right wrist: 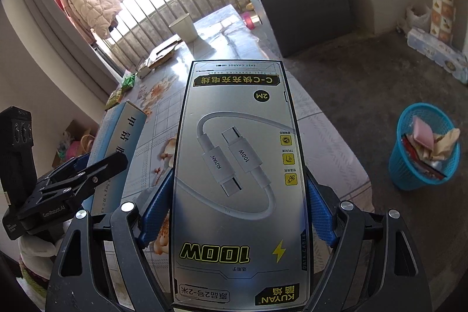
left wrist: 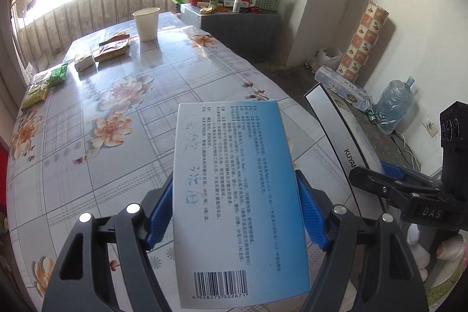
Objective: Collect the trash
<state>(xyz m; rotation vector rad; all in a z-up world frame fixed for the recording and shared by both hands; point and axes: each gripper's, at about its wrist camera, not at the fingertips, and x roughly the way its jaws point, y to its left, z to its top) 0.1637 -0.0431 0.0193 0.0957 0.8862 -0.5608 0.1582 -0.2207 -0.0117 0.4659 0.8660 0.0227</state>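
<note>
Left wrist view gives us the left hand-held gripper clamped on a pale blue medicine box, its blue pads pressing both long sides, barcode end nearest the camera, lifted clear above the floral worktop. Out at the right edge, the right hand-held gripper shows side-on, gripping a silver cable box seen edge-on only. Further up the worktop: a white paper cup, standing upright, with crumpled wrappers and green packets to its left.

Switch to the right wrist view and that cable box fills the frame face-on, printed with a white cable, held across its width between the blue pads of the right hand-held gripper. Only this view catches the blue mesh bin on the concrete floor, right of the worktop, well apart from both boxes. Inside it: a pink packet, crumpled tan paper and something red, heaped near the rim. The medicine box appears at left, side panel towards us.
</note>
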